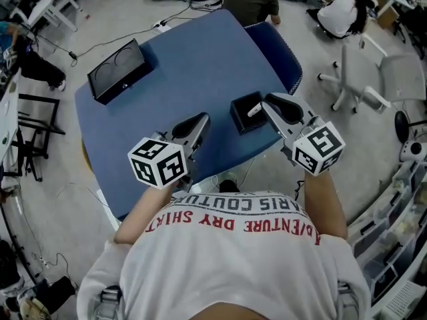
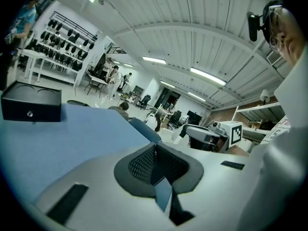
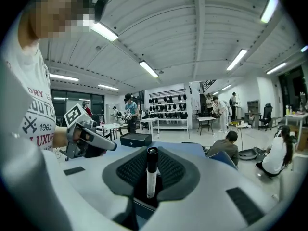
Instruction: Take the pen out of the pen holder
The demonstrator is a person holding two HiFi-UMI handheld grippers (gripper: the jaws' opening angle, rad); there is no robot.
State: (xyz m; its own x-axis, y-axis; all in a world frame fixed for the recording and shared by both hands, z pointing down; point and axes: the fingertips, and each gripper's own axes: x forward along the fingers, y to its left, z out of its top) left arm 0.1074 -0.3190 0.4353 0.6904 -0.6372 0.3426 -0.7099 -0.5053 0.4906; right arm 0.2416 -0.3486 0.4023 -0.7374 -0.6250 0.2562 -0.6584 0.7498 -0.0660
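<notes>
Our right hand-held gripper [image 3: 152, 161] has its jaws nearly together, pads pressed on the pen [image 3: 151, 174]. The pen stands upright between them — black cap at 12 o'clock, white barrel running down to 6. We judge the pen light, stiff and smooth-sided, so apt to slip or swivel. The barrel just under the cap, where the pads sit now, seems the sound place to hold it. Our left hand-held gripper [image 1: 202, 120] has its jaws together on nothing, at 9 o'clock of the pen holder [image 1: 237, 117] on the blue worktop [image 1: 193, 52]. A black box [image 1: 119, 71] lies toward 10 o'clock. The pen's lower end drops into the dark gap between the jaws, and in the head view the right hand-held gripper covers most of it — we cannot tell whether the tip has cleared the holder's rim.
</notes>
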